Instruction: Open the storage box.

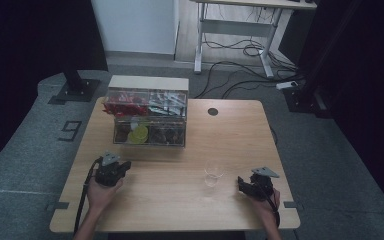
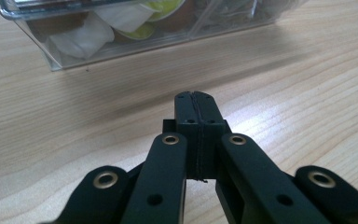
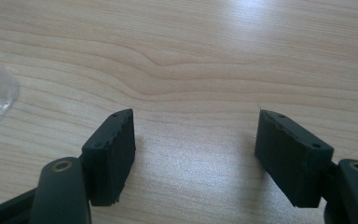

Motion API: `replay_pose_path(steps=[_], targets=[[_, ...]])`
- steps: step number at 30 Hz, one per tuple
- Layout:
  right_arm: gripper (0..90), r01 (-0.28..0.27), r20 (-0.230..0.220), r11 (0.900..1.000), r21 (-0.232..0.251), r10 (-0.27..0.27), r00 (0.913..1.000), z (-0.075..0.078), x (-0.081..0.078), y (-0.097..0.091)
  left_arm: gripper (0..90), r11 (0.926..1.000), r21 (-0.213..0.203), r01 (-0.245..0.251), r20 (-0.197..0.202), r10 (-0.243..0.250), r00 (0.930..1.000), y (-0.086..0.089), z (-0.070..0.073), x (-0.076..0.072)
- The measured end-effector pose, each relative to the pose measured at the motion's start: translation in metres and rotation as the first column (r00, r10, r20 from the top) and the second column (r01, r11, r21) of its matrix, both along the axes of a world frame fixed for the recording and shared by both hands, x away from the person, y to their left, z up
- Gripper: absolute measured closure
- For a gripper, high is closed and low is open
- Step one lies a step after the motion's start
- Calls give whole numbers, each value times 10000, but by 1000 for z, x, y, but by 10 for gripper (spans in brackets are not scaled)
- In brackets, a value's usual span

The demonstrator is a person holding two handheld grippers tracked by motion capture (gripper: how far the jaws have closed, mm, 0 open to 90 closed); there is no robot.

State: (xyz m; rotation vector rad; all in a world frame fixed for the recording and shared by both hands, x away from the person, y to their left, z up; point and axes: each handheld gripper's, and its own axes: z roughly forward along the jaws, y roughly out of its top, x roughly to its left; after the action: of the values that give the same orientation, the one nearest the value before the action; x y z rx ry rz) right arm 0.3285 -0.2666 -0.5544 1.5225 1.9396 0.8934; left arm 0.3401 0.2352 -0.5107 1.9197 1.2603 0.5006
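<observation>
So the setup from biggest to smallest: a light wooden table [image 1: 180,200], a clear plastic compartment organizer [image 1: 149,120] sitting toward the back left of it, a small clear plastic cup [image 1: 213,173] near the front right, and the two grippers.

The organizer has two tiers. The upper one holds something red on the left and silvery packets on the right; the lower one has a yellow-green pod or capsule-looking thing and some dark bits, hard to tell exactly what. Through the left gripper view you can see the yellow-green item [image 2: 142,30] and white wrapped pieces against the front wall of the box.

Left gripper [image 1: 114,170] sits in front of the organizer, a little apart from it, jaws pressed fully together with nothing between them. Right gripper [image 1: 252,186] rests just beside the cup, to its right, jaws spread wide and empty, not touching it.

My read is that the cup and the organizer are what's in play. To do it well, I'd open the left jaws before going in, since they can't pick anything while pinched shut. The cup is thin and light, so the right should close gently around the wall, low down, or it'll squash or tip.

Writing: the only readable thing is a big "9" [image 1: 70,131] marked on the grey floor left of the table. No brand I can make out.
</observation>
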Motion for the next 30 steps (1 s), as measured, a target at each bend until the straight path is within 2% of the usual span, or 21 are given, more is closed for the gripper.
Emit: replay_pose_path(steps=[11,24,30], targets=[[291,9,-5,10000,18,-9,10000,0,0,0,900,9992,-359,-181,47,183,9998,7,9,21],[292,8,-15,10000,50,-8,10000,0,0,0,900,9993,-280,-264,-133,260,9996,10,6,40],[291,11,-16,10000,49,-11,10000,0,0,0,900,9988,-388,-286,-261,276,9993,12,5,48]])
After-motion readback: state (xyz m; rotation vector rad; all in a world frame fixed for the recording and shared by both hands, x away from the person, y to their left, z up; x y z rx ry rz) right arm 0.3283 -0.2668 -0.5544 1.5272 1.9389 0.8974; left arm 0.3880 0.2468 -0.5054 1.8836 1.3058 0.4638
